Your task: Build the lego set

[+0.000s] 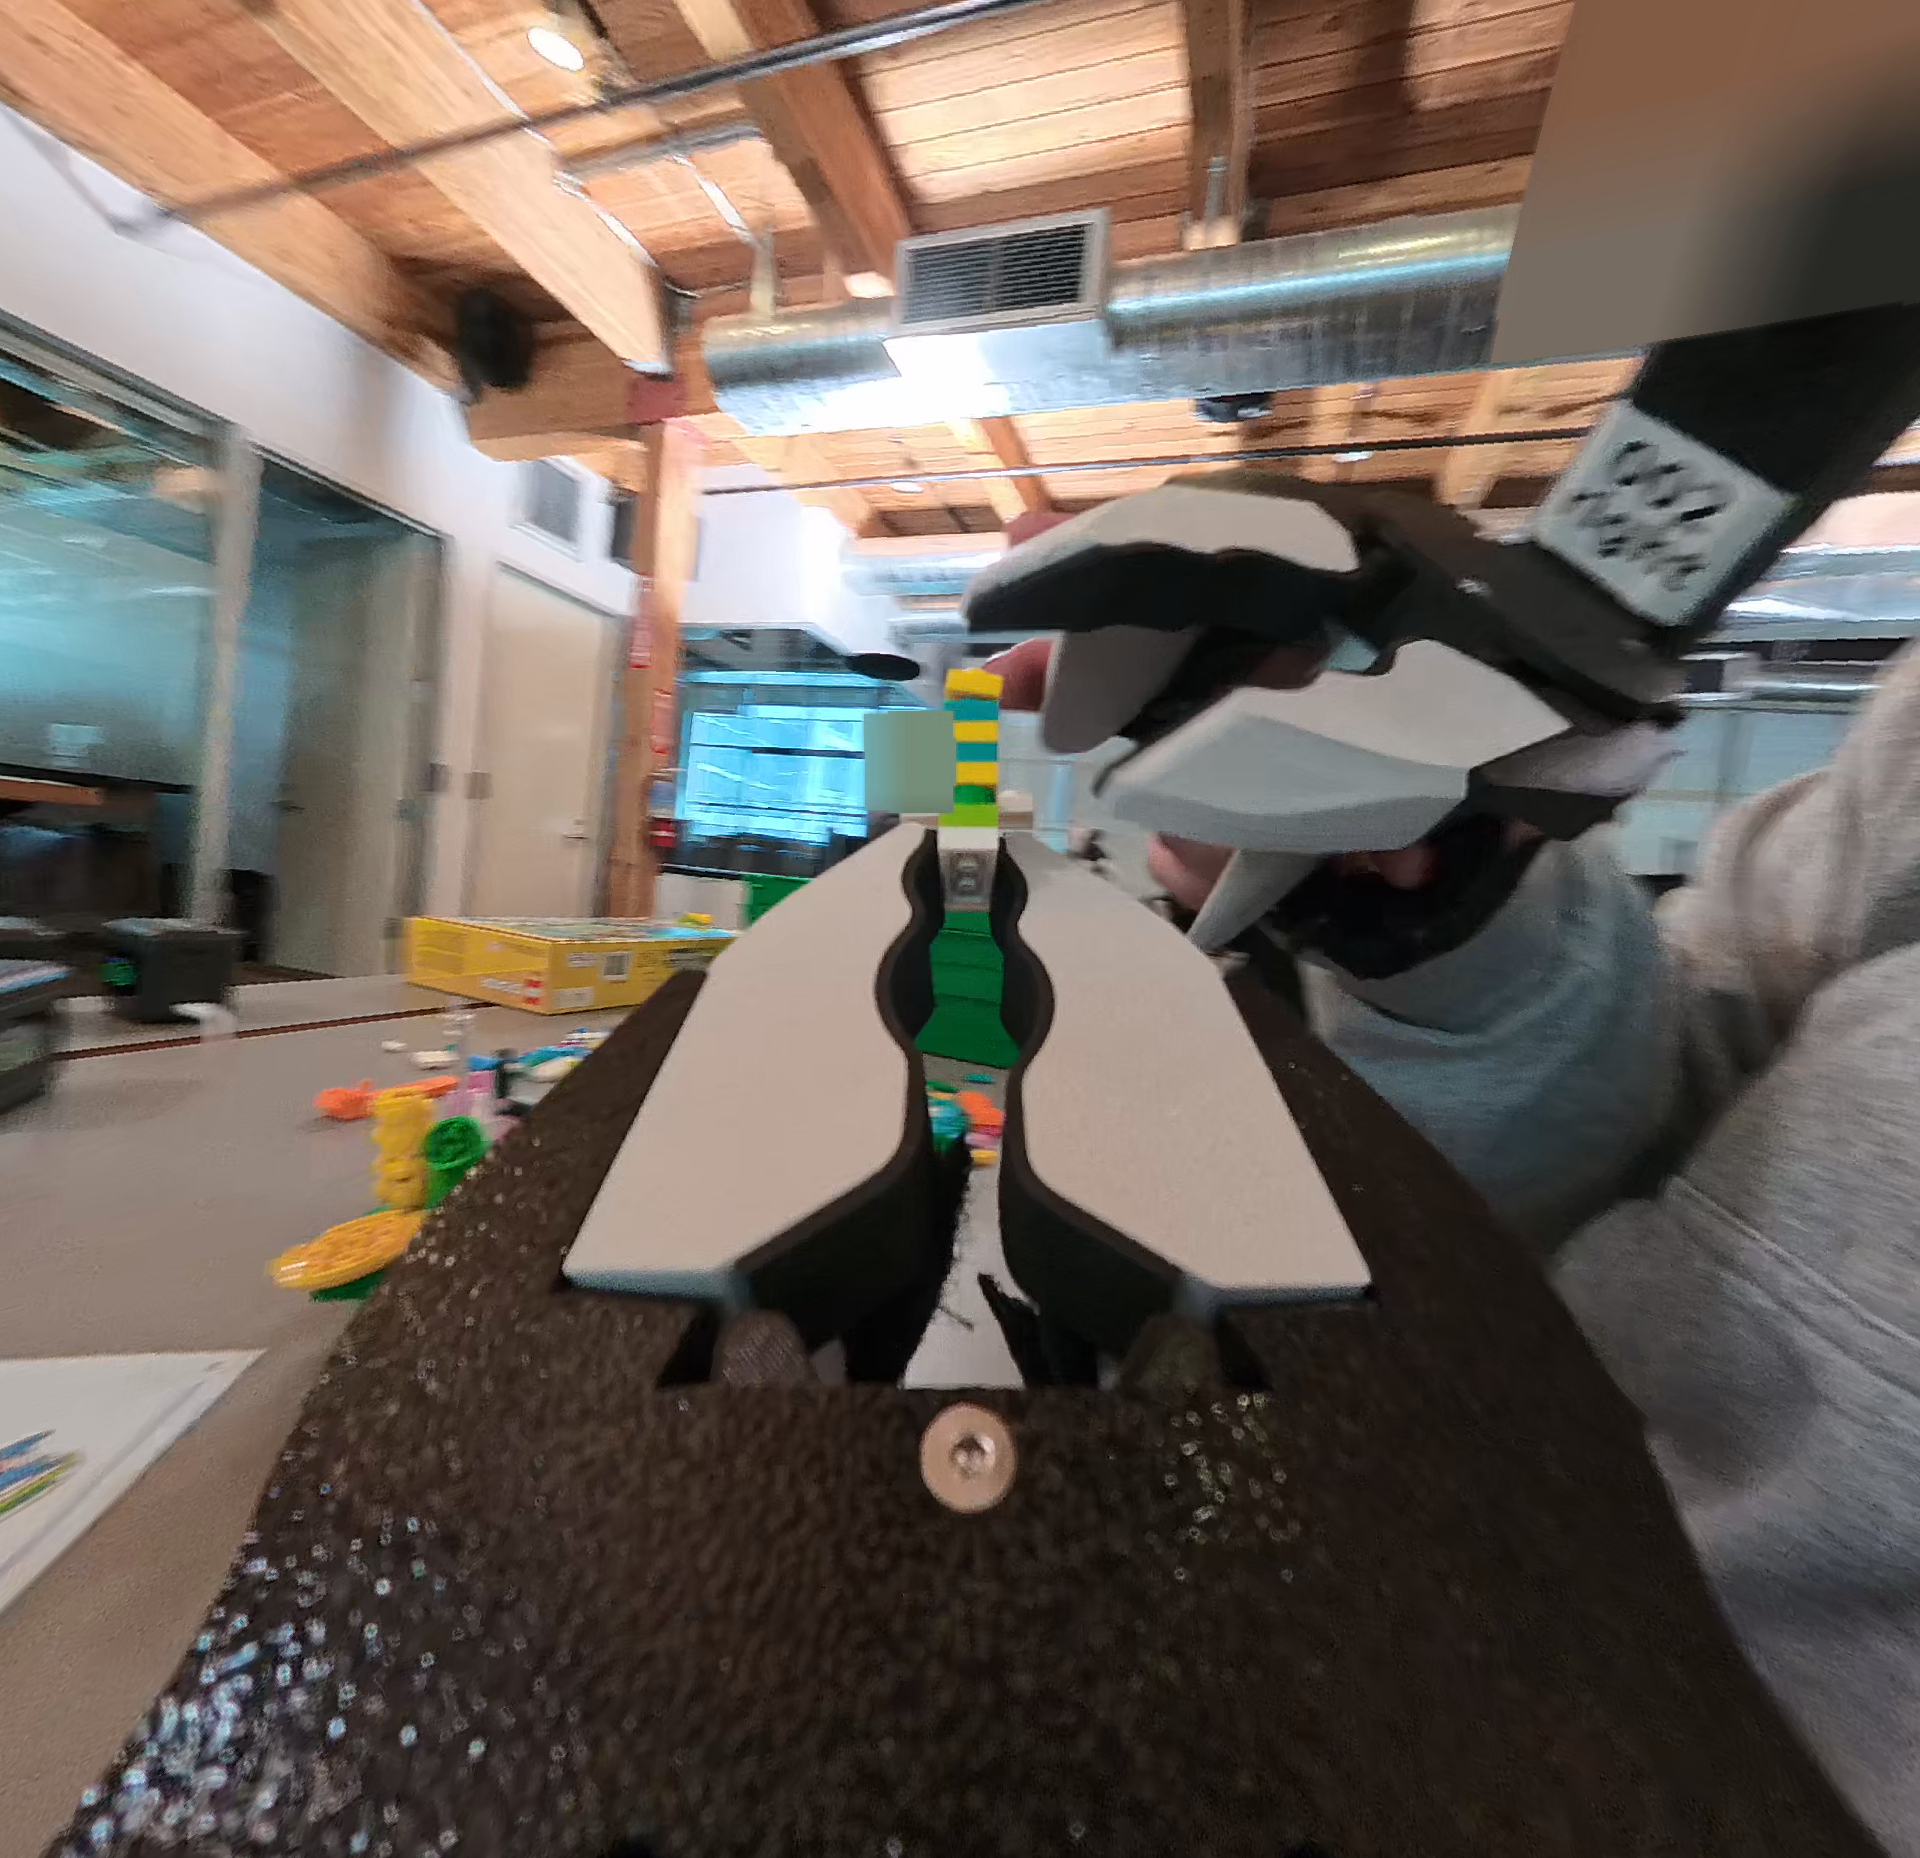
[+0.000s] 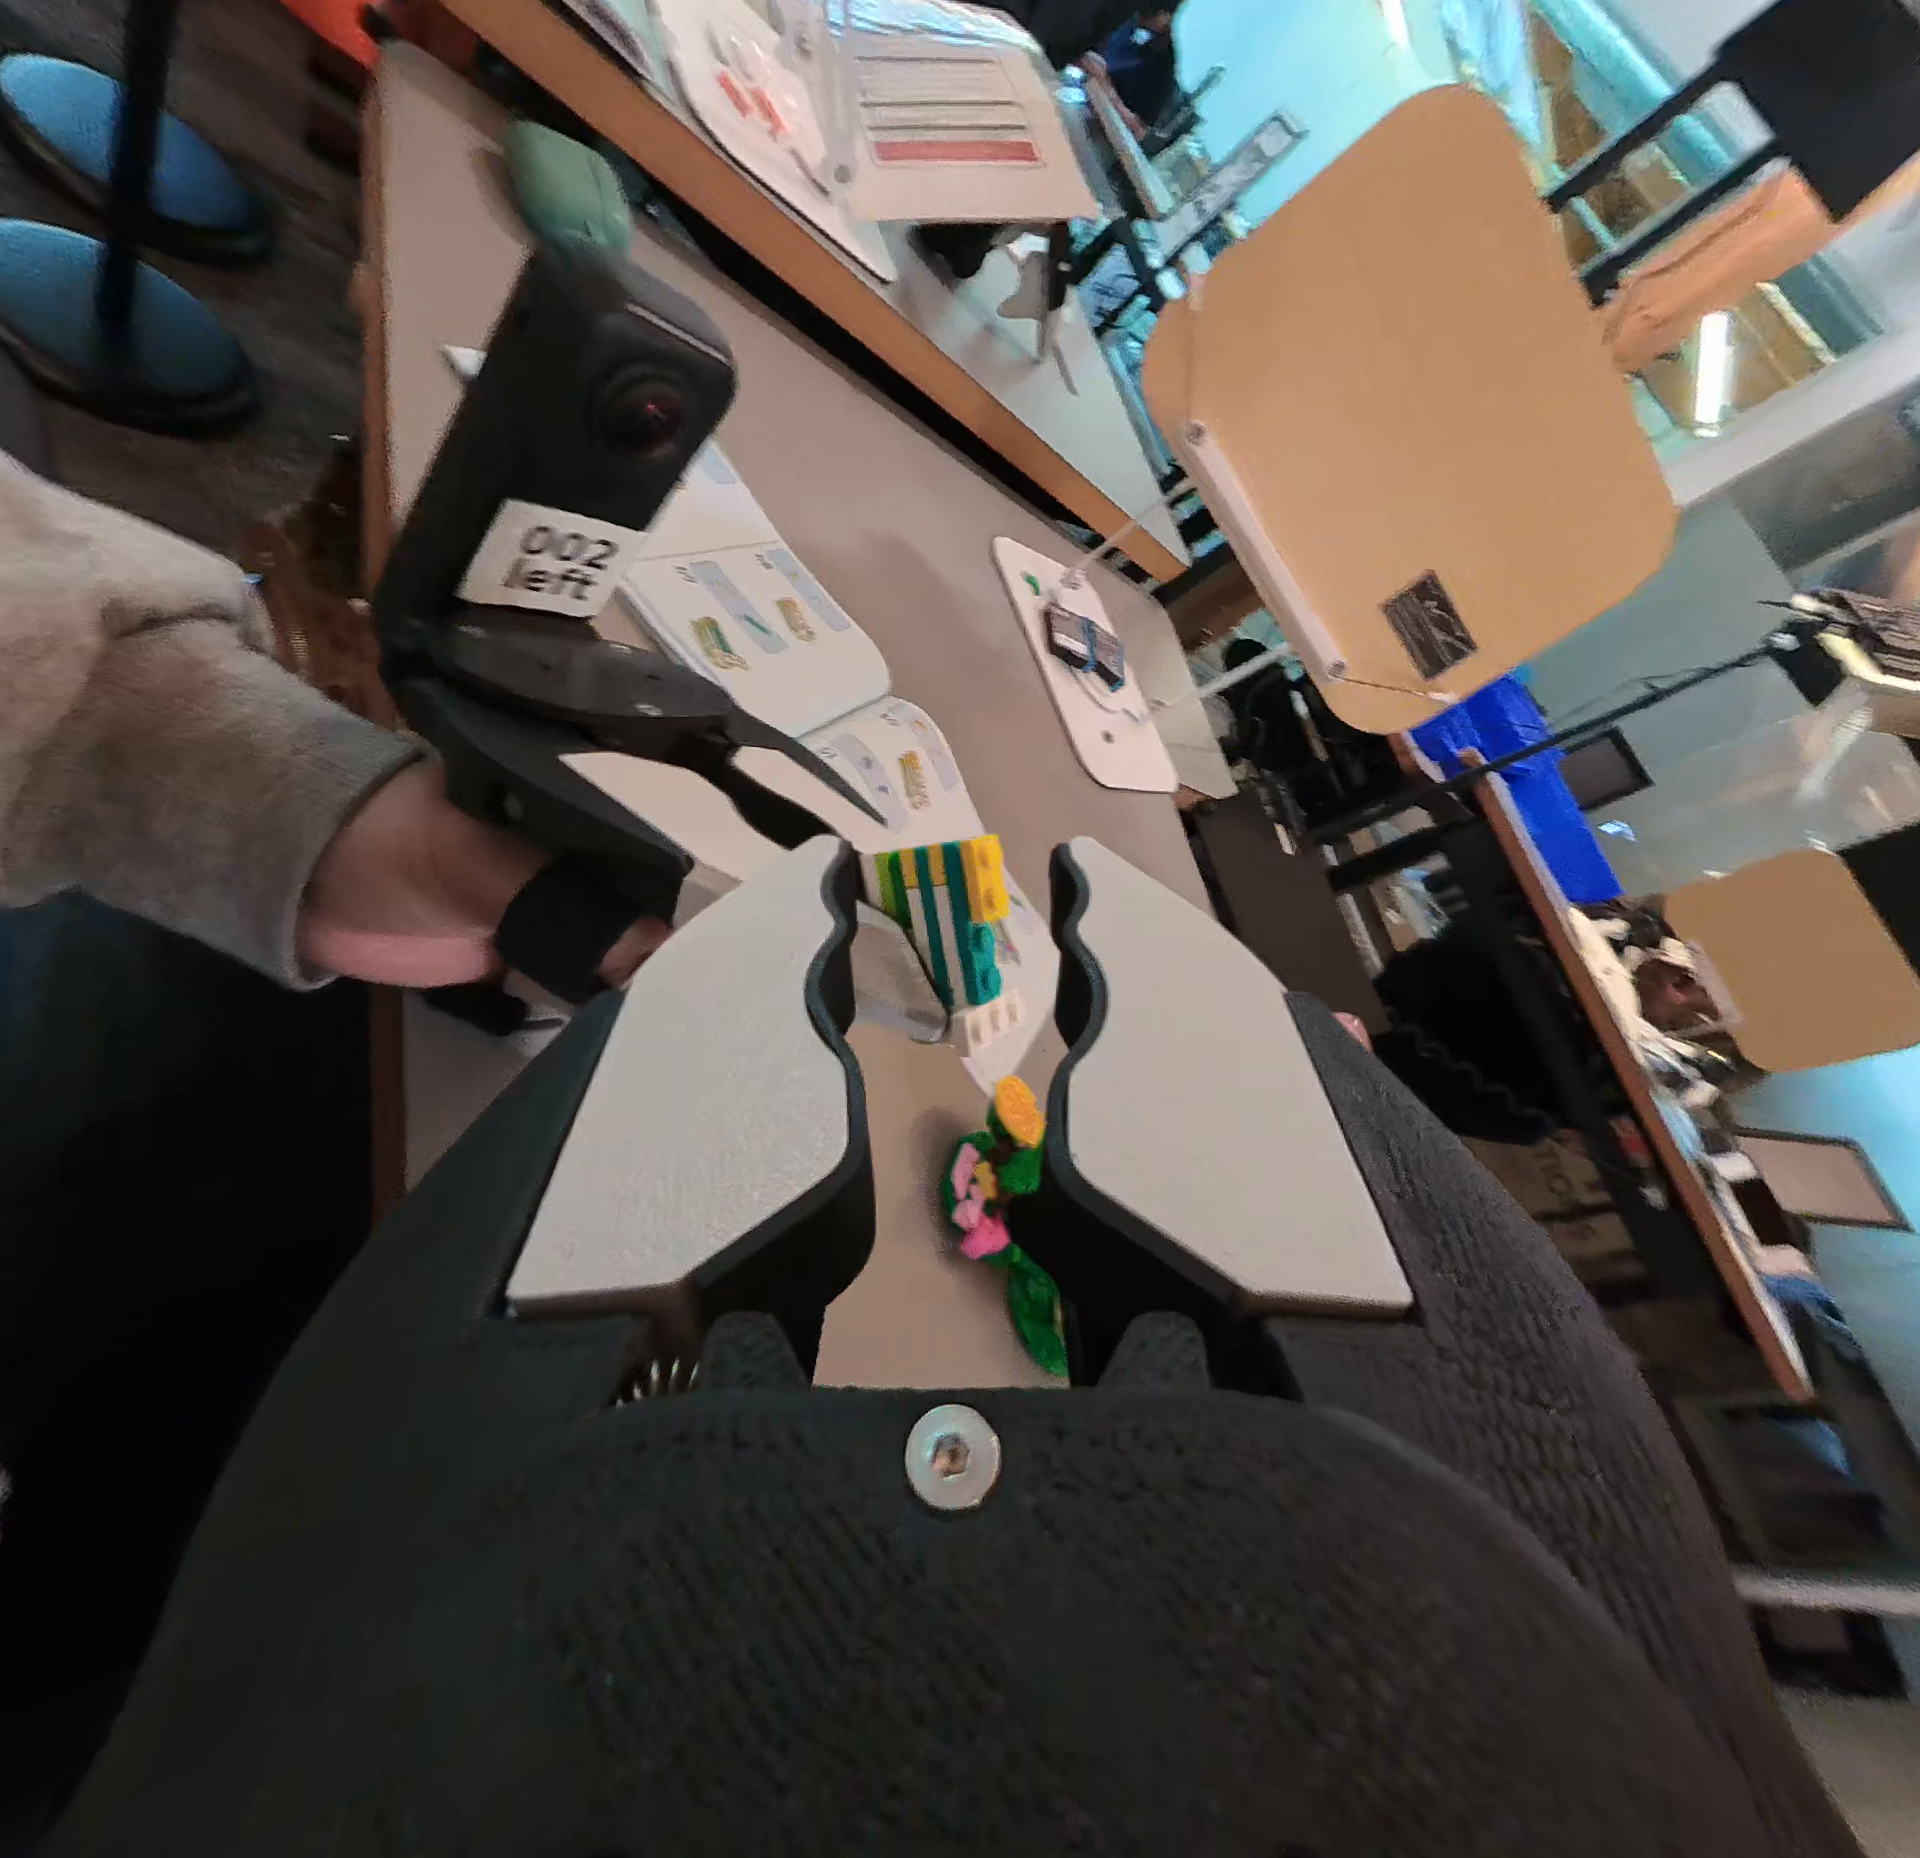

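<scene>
The left gripper (image 1: 968, 852) is clamping the bottom of a small brick stack (image 1: 975, 743), its two fingertips closing in on the white base brick and holding the stack up off the table (image 1: 156, 1164). The stack is standing upright above the fingertips: white at the bottom, then light green, green, and alternating yellow and teal layers, with a yellow brick on top. Seen from the right wrist, that same brick stack (image 2: 951, 909) is lying sideways in the frame, sitting between the right gripper's fingers (image 2: 727, 987).

The right gripper (image 2: 951, 915) is standing wide apart, its fingers flanking the stack with clear space on both sides, so neither pad is pressing on it. From the left wrist view the right gripper (image 1: 1081, 655) is hovering just beside the top of the stack, spread open, with the person's hand (image 1: 1351, 863) and grey sleeve (image 1: 1714, 1081) behind it.

As a judgement, the moment looks like one tool steadying the stack while the other is lining up on its upper bricks. Any closing there would call for a square, gentle approach, since a sideways push could snap the thin column at a joint.

Down on the table, loose bricks (image 1: 416, 1143) are lying scattered, a yellow box (image 1: 551, 961) is sitting farther back, and a small flower-like build (image 2: 997, 1174) is resting below the right gripper. Open instruction pages (image 2: 758, 613) are lying beyond the left gripper's camera (image 2: 613, 395).
</scene>
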Demonstrator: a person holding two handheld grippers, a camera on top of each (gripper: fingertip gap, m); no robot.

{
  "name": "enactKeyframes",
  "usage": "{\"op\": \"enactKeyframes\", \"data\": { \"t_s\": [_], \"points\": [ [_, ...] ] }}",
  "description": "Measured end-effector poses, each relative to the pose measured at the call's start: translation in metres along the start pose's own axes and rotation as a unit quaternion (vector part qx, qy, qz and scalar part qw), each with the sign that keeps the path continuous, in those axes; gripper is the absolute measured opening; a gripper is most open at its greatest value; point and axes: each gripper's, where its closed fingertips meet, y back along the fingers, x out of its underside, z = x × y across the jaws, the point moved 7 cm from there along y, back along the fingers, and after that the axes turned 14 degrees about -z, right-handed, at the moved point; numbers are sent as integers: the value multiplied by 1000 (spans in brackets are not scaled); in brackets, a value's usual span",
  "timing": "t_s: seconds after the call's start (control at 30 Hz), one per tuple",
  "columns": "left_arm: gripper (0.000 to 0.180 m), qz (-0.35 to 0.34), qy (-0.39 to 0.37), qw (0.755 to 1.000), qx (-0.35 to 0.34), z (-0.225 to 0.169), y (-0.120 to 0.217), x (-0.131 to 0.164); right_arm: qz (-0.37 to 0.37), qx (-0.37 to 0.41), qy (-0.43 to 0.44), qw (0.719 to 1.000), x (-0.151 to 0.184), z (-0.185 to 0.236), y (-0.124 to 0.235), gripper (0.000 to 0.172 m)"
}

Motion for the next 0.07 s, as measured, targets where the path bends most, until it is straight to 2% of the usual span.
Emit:
{"op": "enactKeyframes", "data": {
  "t_s": [0.03, 0.07],
  "points": [
    [8, -2, -17, 1000, -13, 0, 0, -1, 4, 16, 8, 1000, 0, -1, -1, 35],
    [8, -2, -38, 999, -29, 1, 1, -1, 8, 26, 12, 1000, 0, -2, -1, 36]
  ]
}}
